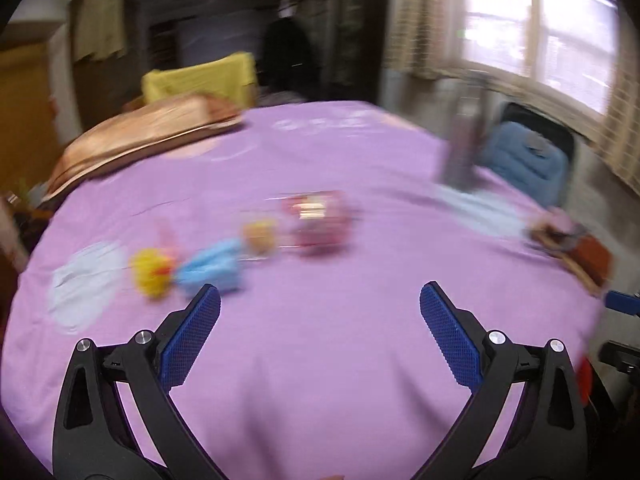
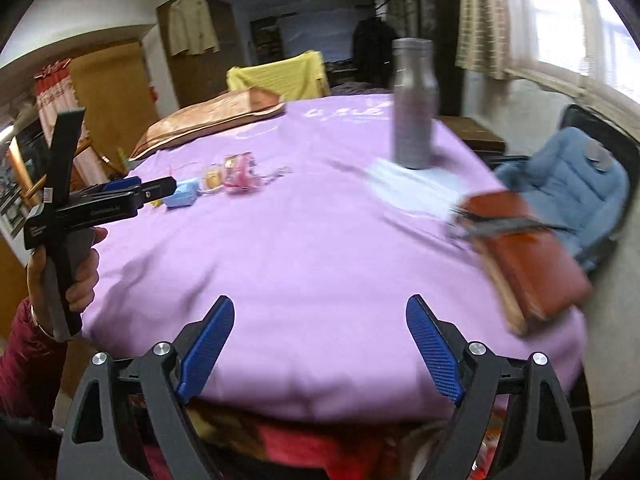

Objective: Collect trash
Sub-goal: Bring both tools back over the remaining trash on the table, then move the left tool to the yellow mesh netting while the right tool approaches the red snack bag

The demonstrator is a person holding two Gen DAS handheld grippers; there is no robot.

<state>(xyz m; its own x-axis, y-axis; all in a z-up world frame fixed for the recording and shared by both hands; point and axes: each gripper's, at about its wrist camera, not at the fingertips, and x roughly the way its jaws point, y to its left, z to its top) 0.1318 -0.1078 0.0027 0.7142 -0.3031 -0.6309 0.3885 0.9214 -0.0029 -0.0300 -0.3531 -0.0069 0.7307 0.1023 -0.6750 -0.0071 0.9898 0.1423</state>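
A cloth (image 2: pixel 304 248) covers the table, and everything lies on it. Seen from the near edge, a row of small wrappers (image 2: pixel 224 180) runs across at about eleven o'clock, side by side and close together. A bottle (image 2: pixel 414 108) stands upright at one o'clock, well apart from them, with a mask (image 2: pixel 412 188) lying at its foot toward the near side. A wallet (image 2: pixel 528 260) lies at two o'clock by the table's edge, just beside the mask. A cushion (image 2: pixel 212 120) rests at the far rim at eleven o'clock, and a chair (image 2: pixel 280 72) stands behind it. Another chair (image 2: pixel 572 172) stands off the table at two o'clock, behind the wallet.
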